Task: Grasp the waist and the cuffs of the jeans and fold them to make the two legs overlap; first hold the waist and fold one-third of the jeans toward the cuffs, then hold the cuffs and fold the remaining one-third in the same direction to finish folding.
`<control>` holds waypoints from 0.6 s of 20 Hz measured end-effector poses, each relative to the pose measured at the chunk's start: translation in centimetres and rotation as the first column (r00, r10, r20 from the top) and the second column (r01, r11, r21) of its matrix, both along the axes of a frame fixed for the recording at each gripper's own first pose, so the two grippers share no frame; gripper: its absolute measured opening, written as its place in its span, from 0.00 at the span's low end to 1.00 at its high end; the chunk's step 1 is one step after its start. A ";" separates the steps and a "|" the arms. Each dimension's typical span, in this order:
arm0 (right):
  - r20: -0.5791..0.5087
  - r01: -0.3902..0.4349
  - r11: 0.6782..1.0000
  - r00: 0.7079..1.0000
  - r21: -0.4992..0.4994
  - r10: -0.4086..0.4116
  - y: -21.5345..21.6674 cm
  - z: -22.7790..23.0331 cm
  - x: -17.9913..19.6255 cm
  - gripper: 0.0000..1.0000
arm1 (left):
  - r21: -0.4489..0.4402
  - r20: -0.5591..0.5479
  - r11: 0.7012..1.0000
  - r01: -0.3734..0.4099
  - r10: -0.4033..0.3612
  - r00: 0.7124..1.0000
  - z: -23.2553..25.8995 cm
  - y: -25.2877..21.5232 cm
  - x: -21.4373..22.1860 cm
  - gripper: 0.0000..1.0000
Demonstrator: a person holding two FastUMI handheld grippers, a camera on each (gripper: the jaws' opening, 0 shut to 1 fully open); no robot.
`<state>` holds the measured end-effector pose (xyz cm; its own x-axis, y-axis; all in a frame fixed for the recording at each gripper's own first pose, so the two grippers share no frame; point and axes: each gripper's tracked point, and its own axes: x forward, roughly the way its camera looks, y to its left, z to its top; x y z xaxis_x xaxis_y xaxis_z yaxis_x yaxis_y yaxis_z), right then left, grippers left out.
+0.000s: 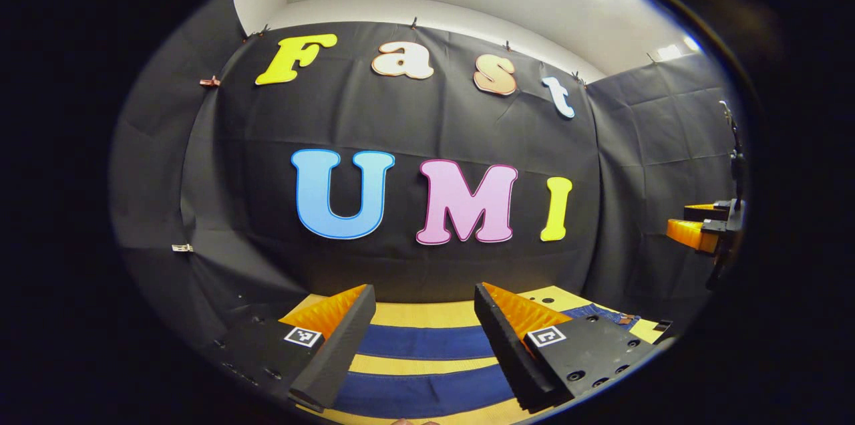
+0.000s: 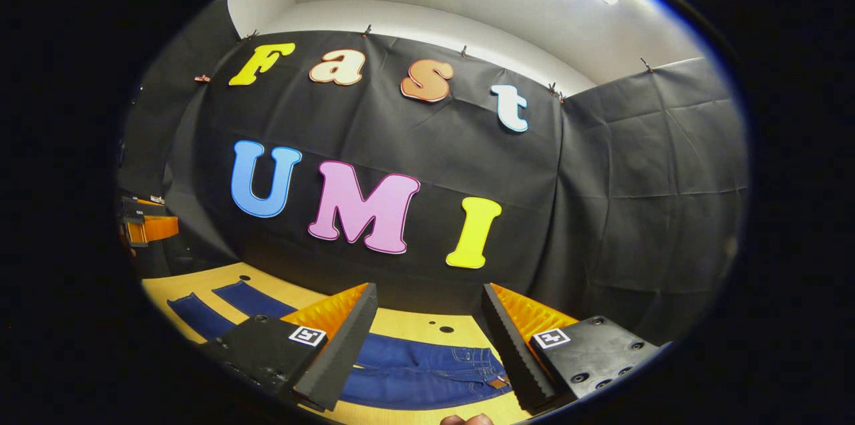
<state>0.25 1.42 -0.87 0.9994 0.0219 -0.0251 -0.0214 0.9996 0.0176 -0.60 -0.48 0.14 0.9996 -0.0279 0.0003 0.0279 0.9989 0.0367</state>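
Both units hovered above the jeans (image 2: 427,371) with jaws apart, left gripper (image 1: 424,338) over the legs, right gripper (image 2: 427,345) over the waist, apparently pre-positioned for grasping.

Both claws, L (image 1: 421,338) & R (image 2: 427,338), spread wide, gripping nothing.

One pair of jeans (image 2: 427,371), lower centre of right gripper view; two legs (image 1: 427,341) as two bands, lower centre of left gripper view. One table (image 1: 414,313). Two grippers: left gripper (image 1: 422,318), right gripper (image 2: 427,318), two fingers each.
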 end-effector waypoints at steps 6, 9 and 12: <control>-0.010 0.027 0.999 1.000 -0.019 -0.027 -0.9 -0.3 0.1 0.96 | 0.019 -0.008 1.000 0.000 0.000 1.000 -0.5 1.1 -0.4 0.96; -0.017 0.026 0.994 0.999 -0.102 -0.028 -1.7 -0.7 0.4 0.96 | 0.016 -0.052 1.000 0.005 -0.004 0.999 -1.8 2.6 -0.8 0.96; 0.019 0.055 0.969 0.998 -0.240 -0.052 -3.8 0.2 1.1 0.96 | 0.080 -0.096 0.997 0.014 -0.007 0.995 -3.3 5.3 -1.5 0.96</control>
<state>1.38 -2.35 -0.67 0.9993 -0.0368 -0.0104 0.0335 0.9741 -0.2235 -2.09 4.78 -3.17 0.9946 -0.0345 -0.0975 0.0456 0.9924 0.1139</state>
